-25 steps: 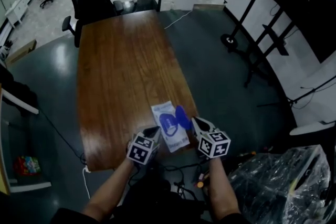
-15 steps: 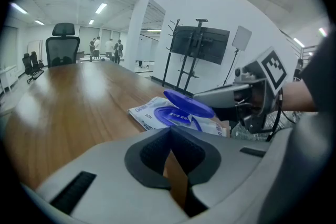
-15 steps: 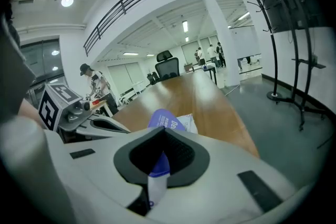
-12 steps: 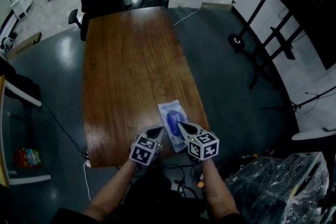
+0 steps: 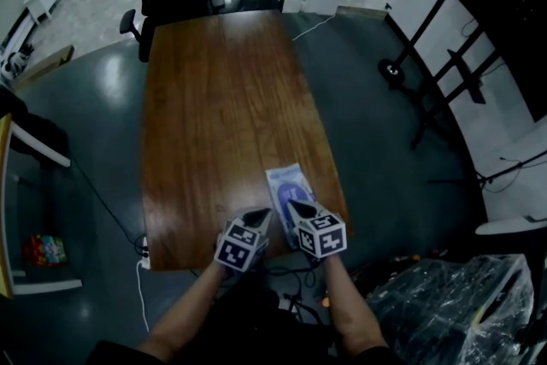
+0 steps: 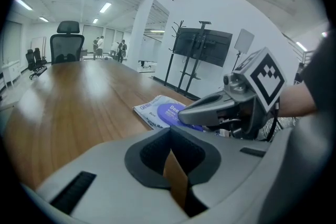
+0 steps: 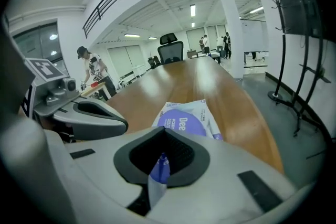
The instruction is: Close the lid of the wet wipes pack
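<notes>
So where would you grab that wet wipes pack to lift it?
Probably its flat far end seam, coming in low from the far side. The wet wipes pack lies flat on the table, and that seam looks like its thinnest free edge.

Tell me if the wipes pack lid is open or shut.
Shut, it seems: the purple lid lies flat on the pack, no flap raised.

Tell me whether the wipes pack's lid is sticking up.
No, in the right gripper view the purple lid lies flat on the wet wipes pack.
</notes>
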